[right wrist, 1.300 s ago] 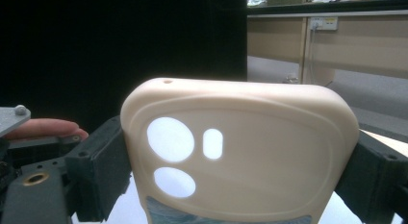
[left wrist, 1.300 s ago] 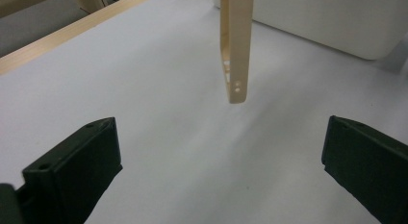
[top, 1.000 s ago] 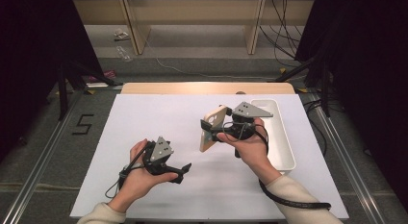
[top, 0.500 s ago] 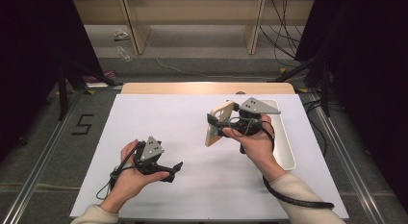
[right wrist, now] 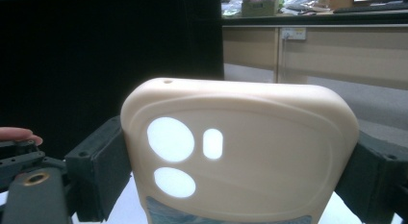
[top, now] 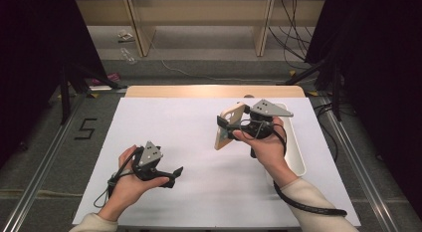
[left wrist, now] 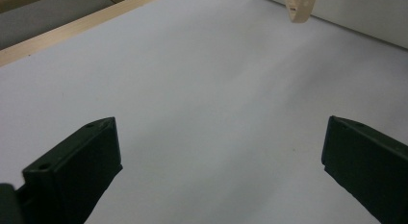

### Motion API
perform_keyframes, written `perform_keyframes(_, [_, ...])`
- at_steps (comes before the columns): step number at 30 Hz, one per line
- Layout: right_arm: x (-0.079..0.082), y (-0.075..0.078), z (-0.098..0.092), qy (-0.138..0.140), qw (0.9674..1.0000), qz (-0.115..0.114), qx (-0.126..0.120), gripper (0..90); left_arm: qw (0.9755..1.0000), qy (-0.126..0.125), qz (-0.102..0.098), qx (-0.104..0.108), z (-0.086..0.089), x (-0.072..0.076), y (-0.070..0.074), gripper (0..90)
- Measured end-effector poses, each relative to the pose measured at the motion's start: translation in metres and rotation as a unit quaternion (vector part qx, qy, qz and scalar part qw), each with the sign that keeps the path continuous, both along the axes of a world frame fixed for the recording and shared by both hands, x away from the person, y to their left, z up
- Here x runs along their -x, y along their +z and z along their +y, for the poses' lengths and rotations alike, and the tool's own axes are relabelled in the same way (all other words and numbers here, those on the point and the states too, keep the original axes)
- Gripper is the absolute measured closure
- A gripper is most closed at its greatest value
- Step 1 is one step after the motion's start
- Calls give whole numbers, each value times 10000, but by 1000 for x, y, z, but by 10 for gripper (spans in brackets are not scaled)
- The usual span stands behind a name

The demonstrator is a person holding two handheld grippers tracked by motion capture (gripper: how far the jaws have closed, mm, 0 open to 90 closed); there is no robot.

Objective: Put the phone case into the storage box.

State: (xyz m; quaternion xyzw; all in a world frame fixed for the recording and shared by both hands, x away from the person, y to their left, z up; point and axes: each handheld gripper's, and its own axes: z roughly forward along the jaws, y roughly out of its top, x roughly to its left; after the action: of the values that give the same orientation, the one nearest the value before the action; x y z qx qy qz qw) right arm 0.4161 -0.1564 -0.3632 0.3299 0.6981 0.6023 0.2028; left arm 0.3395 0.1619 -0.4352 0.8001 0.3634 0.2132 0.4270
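A beige phone case (top: 225, 128) with camera cut-outs is held upright above the table's right half, with my right gripper (top: 231, 123) shut on its two sides. In the right gripper view the case (right wrist: 240, 137) stands between the black pads (right wrist: 98, 161), its rounded top edge uppermost. My left gripper (top: 174, 176) rests low near the front left of the white table top (top: 189, 127), open and holding nothing. In the left gripper view its jaws stand wide apart over the bare white surface (left wrist: 211, 89), and the case's lower end (left wrist: 299, 5) hangs at the far top.
A long white tray (top: 297, 155) lies along the table's right side, under and behind my right hand. A wooden strip (top: 214, 91) marks the table's far edge. Beyond it are floor, cables and dark stands.
My left hand has drawn its open gripper to the left, away from the right hand. The right gripper has kept its hold on the case and barely moved.
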Motion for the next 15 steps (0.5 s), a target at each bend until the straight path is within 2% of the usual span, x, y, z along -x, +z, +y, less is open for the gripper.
perform_keyframes(11, [-3,4,-8,-134,9999,-52,-8,124,10000,68,-2,-13,4,-1,-1,0])
perform_keyframes(15, [-3,5,-11,-175,9998,-60,-7,124,9999,136,-59,-18,6,-1,0,4])
